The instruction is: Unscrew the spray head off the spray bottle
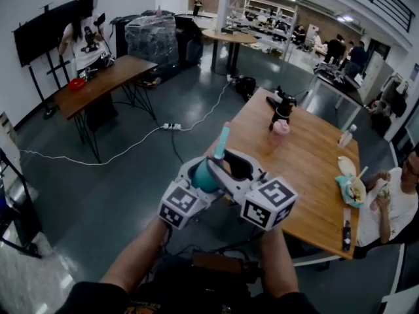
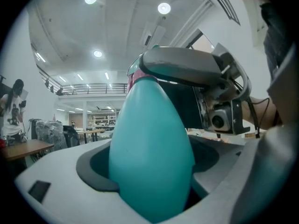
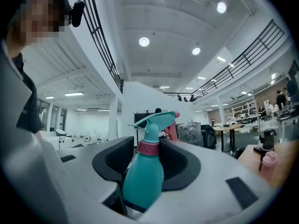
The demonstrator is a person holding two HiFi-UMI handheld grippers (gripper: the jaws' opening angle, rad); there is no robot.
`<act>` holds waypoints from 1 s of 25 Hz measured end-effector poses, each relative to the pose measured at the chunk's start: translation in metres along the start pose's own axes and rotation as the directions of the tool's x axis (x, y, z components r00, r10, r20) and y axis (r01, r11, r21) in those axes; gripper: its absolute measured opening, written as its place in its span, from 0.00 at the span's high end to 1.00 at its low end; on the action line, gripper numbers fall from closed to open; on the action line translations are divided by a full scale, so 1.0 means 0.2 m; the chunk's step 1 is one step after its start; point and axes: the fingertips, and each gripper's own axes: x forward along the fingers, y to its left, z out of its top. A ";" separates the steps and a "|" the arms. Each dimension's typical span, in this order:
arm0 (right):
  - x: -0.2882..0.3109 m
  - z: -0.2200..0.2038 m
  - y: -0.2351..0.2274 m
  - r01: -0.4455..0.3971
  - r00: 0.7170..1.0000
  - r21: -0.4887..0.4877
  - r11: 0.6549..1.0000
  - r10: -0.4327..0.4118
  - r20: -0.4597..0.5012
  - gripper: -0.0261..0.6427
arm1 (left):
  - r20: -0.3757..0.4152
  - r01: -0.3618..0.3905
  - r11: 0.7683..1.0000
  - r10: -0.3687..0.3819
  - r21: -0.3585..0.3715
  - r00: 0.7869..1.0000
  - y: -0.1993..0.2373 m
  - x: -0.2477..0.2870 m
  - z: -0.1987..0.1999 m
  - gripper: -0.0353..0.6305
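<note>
My left gripper (image 1: 203, 175) clenched the smooth, egg-shaped teal spray bottle (image 3: 144, 181); my right gripper (image 1: 237, 165) gaped loosely around its dotted pink collar (image 3: 148, 148).

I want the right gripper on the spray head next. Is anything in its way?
Nothing visible. The spray head stands bare between the open jaws of the right gripper; the left gripper clamps the spray bottle by its body.
</note>
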 end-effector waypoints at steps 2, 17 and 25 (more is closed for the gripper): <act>0.00 0.00 0.00 -0.002 1.000 -0.008 1.000 0.002 -0.001 0.72 | 0.001 0.011 1.000 -0.011 0.000 1.000 -0.01 0.00 0.00 0.30; -0.08 -0.02 0.06 -0.290 0.957 0.042 0.956 0.288 0.048 0.75 | 0.011 0.252 0.967 -0.252 -0.032 0.968 -0.16 -0.08 0.00 0.30; -0.14 -0.02 0.11 -0.427 0.903 0.069 0.901 0.421 0.091 0.75 | 0.005 0.333 0.943 -0.333 -0.022 0.943 -0.23 -0.13 0.00 0.30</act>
